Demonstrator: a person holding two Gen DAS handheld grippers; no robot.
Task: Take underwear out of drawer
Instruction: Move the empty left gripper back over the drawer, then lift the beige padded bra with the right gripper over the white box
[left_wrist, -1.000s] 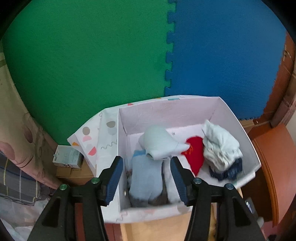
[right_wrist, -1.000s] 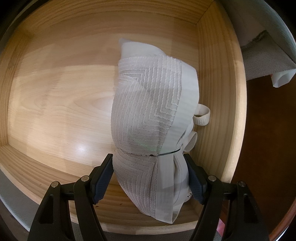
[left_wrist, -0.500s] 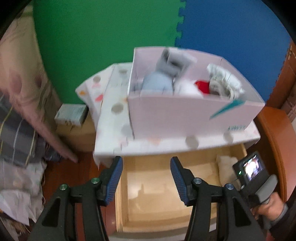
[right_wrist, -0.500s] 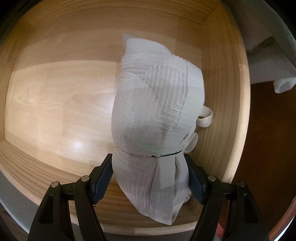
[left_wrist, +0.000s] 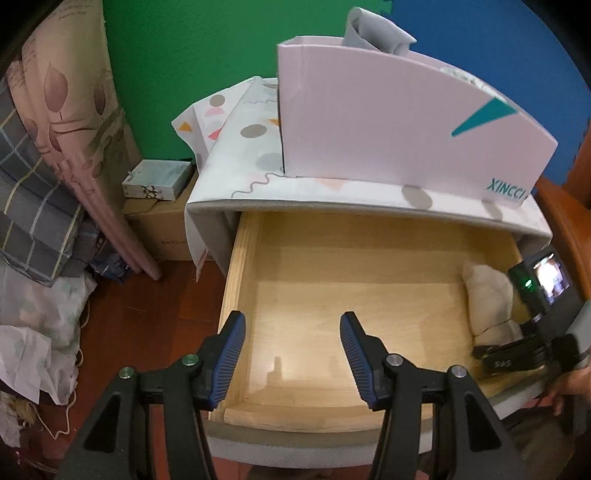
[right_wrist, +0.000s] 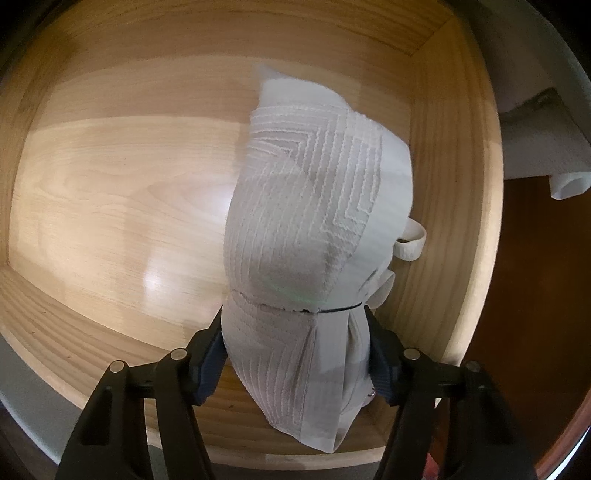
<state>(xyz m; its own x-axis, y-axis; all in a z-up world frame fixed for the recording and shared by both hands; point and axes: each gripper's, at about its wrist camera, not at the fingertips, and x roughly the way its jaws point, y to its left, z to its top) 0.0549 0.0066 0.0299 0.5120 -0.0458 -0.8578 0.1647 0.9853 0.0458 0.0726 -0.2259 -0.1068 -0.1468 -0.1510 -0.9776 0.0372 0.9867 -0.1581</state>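
A folded white ribbed underwear piece (right_wrist: 310, 236) with elastic loops lies at the right side of the open wooden drawer (right_wrist: 110, 192). My right gripper (right_wrist: 295, 354) has its jaws around the garment's near end, pressing the cloth. In the left wrist view the same white bundle (left_wrist: 487, 302) sits at the drawer's right wall, with the right gripper's body (left_wrist: 532, 332) beside it. My left gripper (left_wrist: 291, 354) is open and empty above the front of the drawer (left_wrist: 325, 295).
A pink box (left_wrist: 406, 125) with clothes stands on the cabinet top over a patterned cloth (left_wrist: 243, 147). A small carton (left_wrist: 155, 181), a cardboard box and piled bedding (left_wrist: 44, 192) lie to the left on the red-brown floor.
My left gripper has pulled back and down from over the pink box to above the open drawer. The right gripper stays on the white garment, which has shifted slightly.
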